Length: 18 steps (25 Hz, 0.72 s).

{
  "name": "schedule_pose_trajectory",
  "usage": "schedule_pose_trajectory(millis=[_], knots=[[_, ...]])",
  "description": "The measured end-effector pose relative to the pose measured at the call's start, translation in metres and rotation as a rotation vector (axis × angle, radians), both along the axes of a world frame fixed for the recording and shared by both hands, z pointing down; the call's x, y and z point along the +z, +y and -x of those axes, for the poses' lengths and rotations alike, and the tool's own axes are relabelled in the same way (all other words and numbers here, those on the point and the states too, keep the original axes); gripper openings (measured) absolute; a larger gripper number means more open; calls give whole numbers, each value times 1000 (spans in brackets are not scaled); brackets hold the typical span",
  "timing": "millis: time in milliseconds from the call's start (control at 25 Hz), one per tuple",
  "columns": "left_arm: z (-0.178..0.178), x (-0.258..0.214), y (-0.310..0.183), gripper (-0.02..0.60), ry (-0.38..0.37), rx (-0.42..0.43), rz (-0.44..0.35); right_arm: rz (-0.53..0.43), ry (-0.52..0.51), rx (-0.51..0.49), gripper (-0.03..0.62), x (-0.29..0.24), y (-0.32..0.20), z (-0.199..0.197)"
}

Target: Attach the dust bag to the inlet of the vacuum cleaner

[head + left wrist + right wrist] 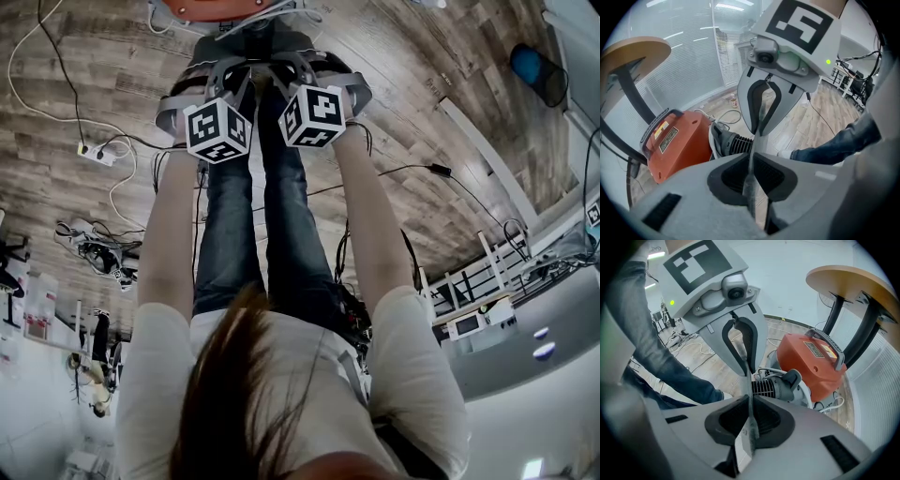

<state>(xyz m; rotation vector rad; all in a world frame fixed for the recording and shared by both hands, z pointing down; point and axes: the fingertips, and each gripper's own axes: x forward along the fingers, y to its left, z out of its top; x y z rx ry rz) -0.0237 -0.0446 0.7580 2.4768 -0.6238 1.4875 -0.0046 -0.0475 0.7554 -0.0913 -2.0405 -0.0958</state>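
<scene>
Dust bag pinched edge-on between two grippers.
Left gripper and right gripper each clench the thin grey sheet, facing one another at top centre of the head view. The orange vacuum cleaner sits on the wooden floor just beyond, centre left in the left gripper view.

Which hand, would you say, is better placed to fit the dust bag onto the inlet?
Right, marginally. Left gripper and right gripper are both shut on the thin grey dust bag, but the black ribbed inlet of the orange vacuum cleaner shows more fully beside the right fingers.
</scene>
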Motion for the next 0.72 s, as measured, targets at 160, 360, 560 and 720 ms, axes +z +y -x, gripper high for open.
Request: schedule_pose_trajectory(millis=[160, 360, 560, 720], knots=[[0, 1, -5, 46, -6, 7, -3, 0, 3, -5, 31, 0, -4, 0], [-1, 2, -8, 44, -5, 15, 0, 2, 7, 0, 31, 2, -6, -1], [-1, 2, -9, 44, -5, 20, 4, 6, 11, -4, 31, 2, -8, -1], [0, 4, -9, 44, -1, 3, 4, 11, 27, -53, 31, 3, -9, 0]])
